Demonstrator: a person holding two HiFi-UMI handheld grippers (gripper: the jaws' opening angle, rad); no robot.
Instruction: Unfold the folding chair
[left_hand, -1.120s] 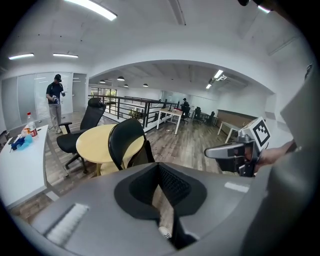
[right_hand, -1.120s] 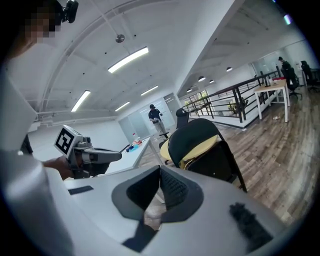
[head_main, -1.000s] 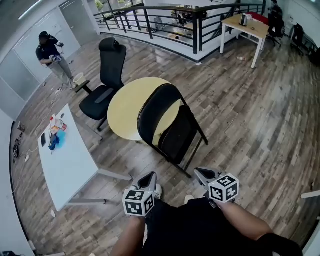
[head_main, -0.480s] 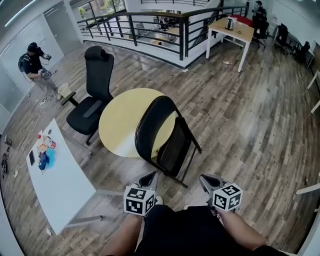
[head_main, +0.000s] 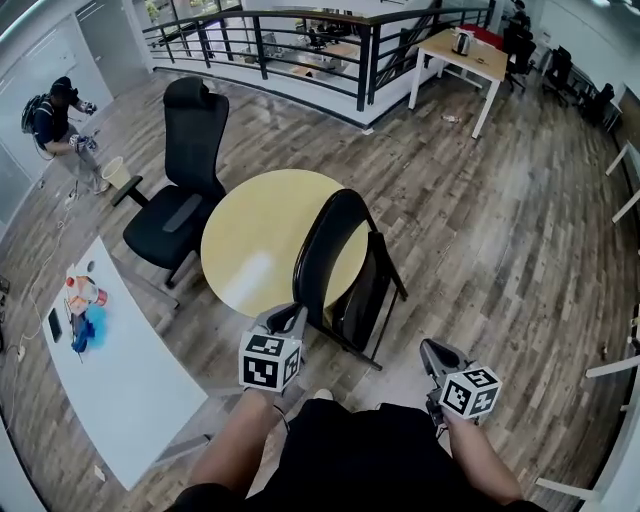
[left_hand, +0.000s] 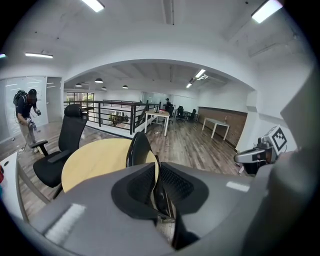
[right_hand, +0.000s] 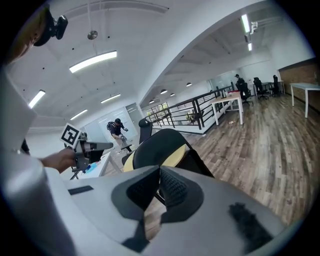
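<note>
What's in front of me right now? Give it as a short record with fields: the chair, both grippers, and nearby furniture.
folding chair: black, looks folded, standing beside the round table
round table: yellow top
left gripper: close to the chair's back; fingers have just been opening, slightly apart, nothing between them
right gripper: farther from the chair; fingers together, empty
nearby: black office chair beyond the table; white table at left

The left gripper (head_main: 286, 320), empty, has just been opening; right gripper (head_main: 436, 352) closed.
</note>
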